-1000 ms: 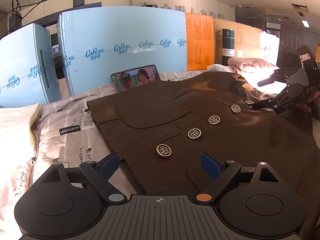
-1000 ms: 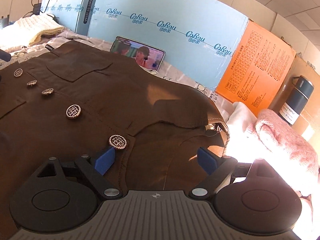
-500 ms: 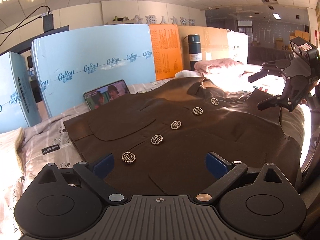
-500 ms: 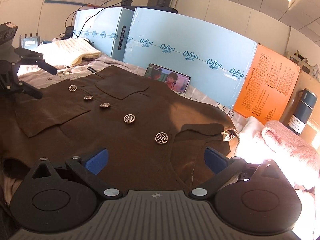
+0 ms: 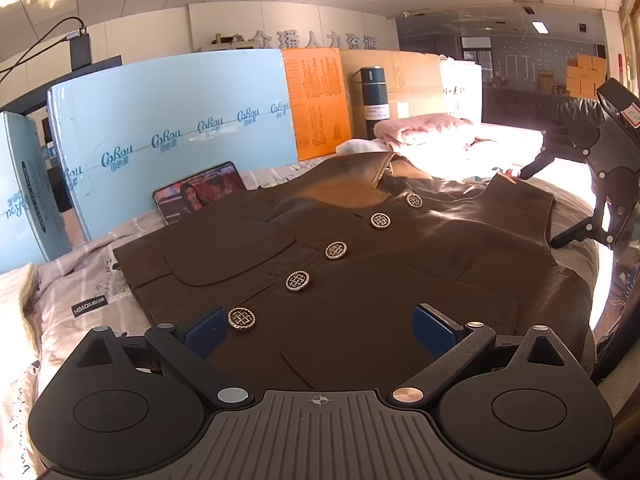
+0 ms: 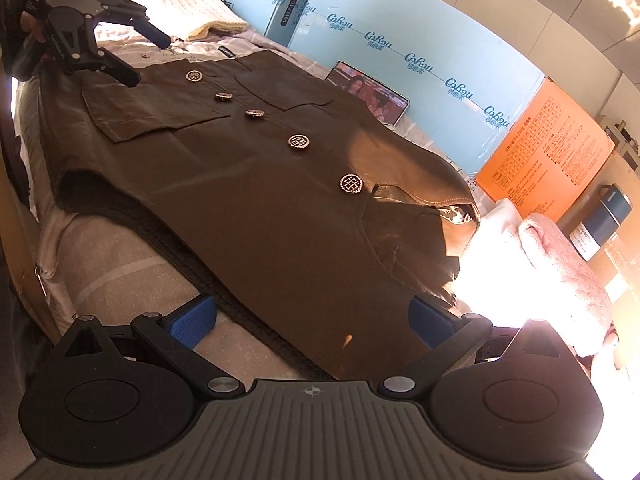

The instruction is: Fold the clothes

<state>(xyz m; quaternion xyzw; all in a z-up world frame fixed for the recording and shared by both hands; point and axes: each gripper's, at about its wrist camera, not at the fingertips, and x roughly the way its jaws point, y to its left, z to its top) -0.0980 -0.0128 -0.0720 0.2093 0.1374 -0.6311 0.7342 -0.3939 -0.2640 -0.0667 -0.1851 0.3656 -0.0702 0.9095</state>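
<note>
A dark brown vest (image 5: pixel 360 264) with a row of metal buttons lies flat, front up, on a striped bedsheet (image 5: pixel 92 280); it also shows in the right wrist view (image 6: pixel 280 184). My left gripper (image 5: pixel 320 326) is open and empty, above the vest's hem near the lowest button (image 5: pixel 241 318). It shows in the right wrist view (image 6: pixel 146 58) at the far end. My right gripper (image 6: pixel 312 318) is open and empty, at the vest's armhole edge by the neckline. It shows in the left wrist view (image 5: pixel 540 206) at the right.
Blue foam boards (image 5: pixel 172 136) and an orange box (image 5: pixel 318 100) stand along the back. A phone (image 5: pixel 200 192) leans against the board. A folded pink garment (image 5: pixel 424 130) and a dark flask (image 5: pixel 370 96) sit beyond the collar. A cream knit (image 6: pixel 192 16) lies past the hem.
Both grippers have pulled back and up from the vest, so more of it shows in each view. The vest lies flat and has not moved. Both jaws stayed open.
</note>
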